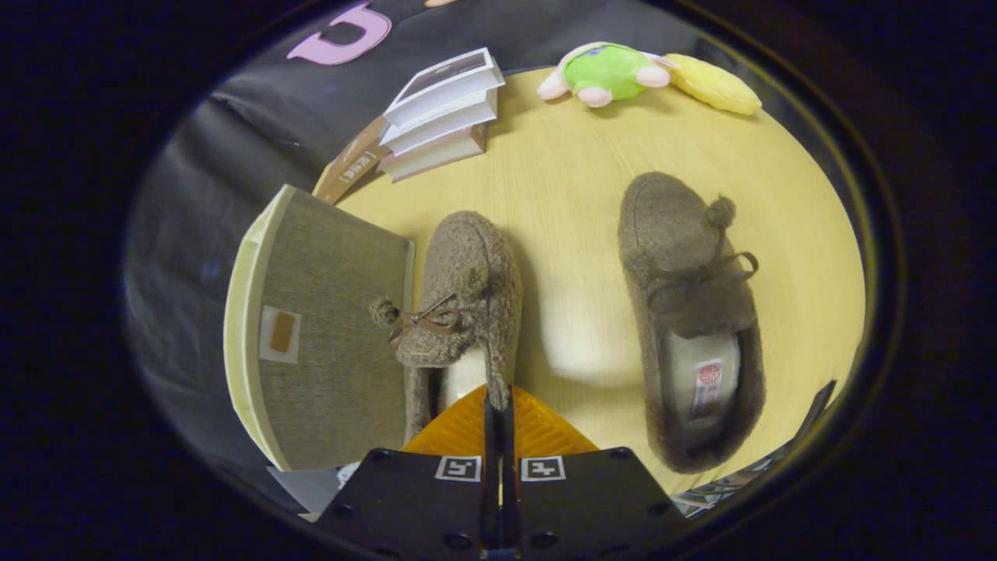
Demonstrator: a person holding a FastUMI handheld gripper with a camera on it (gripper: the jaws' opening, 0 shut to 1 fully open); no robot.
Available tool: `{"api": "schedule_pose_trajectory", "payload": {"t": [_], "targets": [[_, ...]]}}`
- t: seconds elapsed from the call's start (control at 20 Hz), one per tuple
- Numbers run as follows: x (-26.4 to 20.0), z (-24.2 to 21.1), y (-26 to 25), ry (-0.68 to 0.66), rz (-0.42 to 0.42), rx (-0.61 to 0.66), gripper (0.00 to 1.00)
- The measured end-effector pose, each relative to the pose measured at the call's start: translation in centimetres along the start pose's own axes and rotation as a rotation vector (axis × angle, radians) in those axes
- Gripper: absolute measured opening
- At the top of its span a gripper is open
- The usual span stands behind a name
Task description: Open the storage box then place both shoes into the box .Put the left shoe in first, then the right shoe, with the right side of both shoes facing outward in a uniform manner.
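The gripper (498,405) is seen with its fingers brought together on the right wall of the near-left shoe (467,304), close to its heel opening; the wall appears to be pinched between them, though the contact is partly hidden by the fingers themselves. This shoe lies tipped against the right side of the box (327,335), its bow and pompom touching the box's fabric face. The box stands at the left of the table (568,179) and is viewed from above; whether its lid has been opened cannot be told for certain, and nothing is seen inside it. The other shoe (689,319) rests flat on the table to the right, well apart from the first, sole down and toe pointing far. Neither shoe has been put in yet, so the task is judged to be early: the first shoe is gripped for loading, and the second remains untouched. At the far edge, books (444,113) and a plush toy (611,72) are left alone.
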State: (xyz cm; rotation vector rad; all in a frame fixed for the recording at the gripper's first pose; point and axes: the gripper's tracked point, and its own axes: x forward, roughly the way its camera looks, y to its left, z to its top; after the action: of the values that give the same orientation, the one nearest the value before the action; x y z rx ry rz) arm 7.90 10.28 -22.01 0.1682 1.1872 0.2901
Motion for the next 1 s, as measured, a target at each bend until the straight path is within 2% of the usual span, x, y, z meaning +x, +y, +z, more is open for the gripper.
{"api": "schedule_pose_trajectory", "payload": {"t": [0.15, 0.35, 0.65, 0.85, 1.0], "targets": [[-2.3, 0.3, 1.1, -0.022, 0.069, 0.069, 0.05], [-7.6, 1.6, 4.6, -0.059, 0.206, 0.168, 0.05], [-13.8, 3.2, 11.4, -0.093, 0.313, 0.126, 0.05], [-13.4, 2.4, 18.0, -0.035, 0.416, 0.087, 0.05], [-9.3, 1.4, 21.0, 0.009, 0.373, 0.057, 0.05]]}}
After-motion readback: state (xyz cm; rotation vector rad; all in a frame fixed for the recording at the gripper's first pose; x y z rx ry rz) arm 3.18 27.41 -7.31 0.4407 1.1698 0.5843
